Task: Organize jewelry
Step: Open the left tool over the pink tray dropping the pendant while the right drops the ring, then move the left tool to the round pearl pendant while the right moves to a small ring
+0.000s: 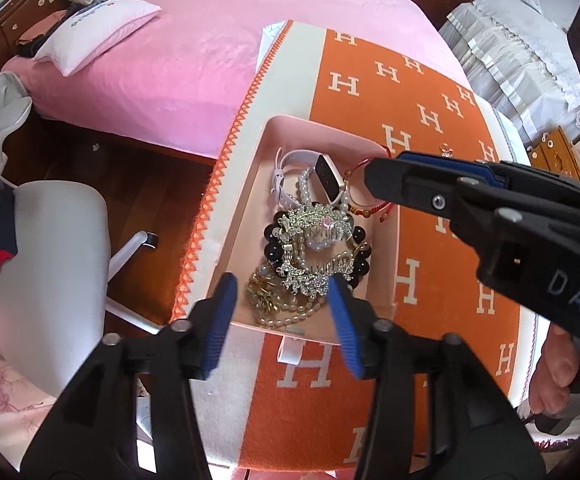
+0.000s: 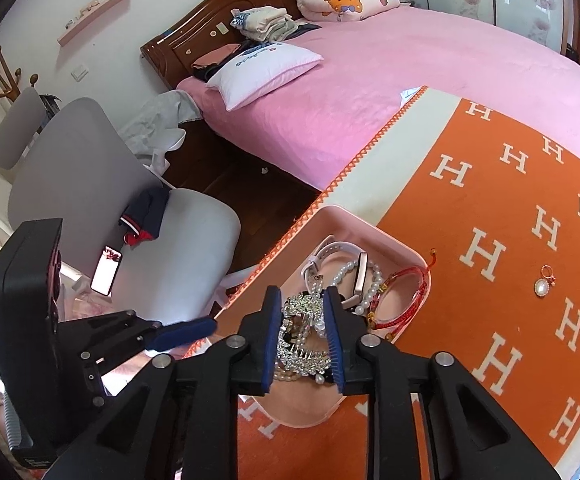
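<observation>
Tangling is the likely trouble: the rhinestone comb (image 2: 304, 334) lies on beads and chains heaped in the pink tray (image 1: 250, 184), so any lift could drag neighbours out. Above the tray's near end the left gripper (image 1: 282, 320) points steeply down, jaws spread and empty, with the comb below. The right gripper (image 2: 304, 340) angles down over the heap, jaws narrowly parted around the comb; whether they pinch it I cannot tell. Beyond the tray, a pearl ring (image 2: 544, 282) waits on the orange blanket (image 2: 490, 320).

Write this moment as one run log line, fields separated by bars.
left gripper: open over pink tray | right gripper: open, above rhinestone comb | pearl ring: outside the tray, on orange blanket
</observation>
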A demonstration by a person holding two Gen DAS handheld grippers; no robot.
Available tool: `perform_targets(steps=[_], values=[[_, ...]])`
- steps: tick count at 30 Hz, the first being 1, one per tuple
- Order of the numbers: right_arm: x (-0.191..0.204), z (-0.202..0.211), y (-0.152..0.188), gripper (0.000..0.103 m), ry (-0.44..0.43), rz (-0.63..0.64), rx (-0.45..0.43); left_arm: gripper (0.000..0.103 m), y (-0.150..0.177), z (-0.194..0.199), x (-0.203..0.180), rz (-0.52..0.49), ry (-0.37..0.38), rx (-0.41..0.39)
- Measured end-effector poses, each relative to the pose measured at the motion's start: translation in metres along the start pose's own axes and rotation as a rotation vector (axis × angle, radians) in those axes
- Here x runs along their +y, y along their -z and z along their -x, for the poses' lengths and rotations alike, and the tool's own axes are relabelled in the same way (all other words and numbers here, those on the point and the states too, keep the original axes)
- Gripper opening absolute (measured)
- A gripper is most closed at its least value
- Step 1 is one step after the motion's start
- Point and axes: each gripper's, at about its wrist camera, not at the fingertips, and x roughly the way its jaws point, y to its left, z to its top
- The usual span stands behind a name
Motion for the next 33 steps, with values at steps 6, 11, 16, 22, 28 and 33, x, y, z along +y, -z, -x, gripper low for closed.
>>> perform_targets(steps=[6,11,16,22,28,33], values=[[0.009,0.014,0.004,0.024,0.016,0.007,-0.006,0.048,0.003,0.013,0.004,0.006,0.000,-0.016],[0.012,0.029,0.011,0.024,0.038,-0.005,-0.004,0.048,0.005,0.023,0.006,0.007,0.018,-0.029],[0.014,0.048,0.017,0.024,0.064,-0.014,-0.011,0.048,0.006,0.033,0.004,-0.011,0.034,-0.045],[0.010,0.069,0.023,0.024,0.101,-0.024,-0.016,0.048,0.002,0.040,-0.001,-0.037,0.053,-0.060],[0.002,0.088,0.025,0.024,0.136,-0.041,-0.030,0.048,-0.006,0.043,-0.010,-0.061,0.070,-0.077],[-0.012,0.099,0.024,0.024,0.159,-0.069,-0.036,0.048,-0.013,0.039,-0.019,-0.075,0.079,-0.069]])
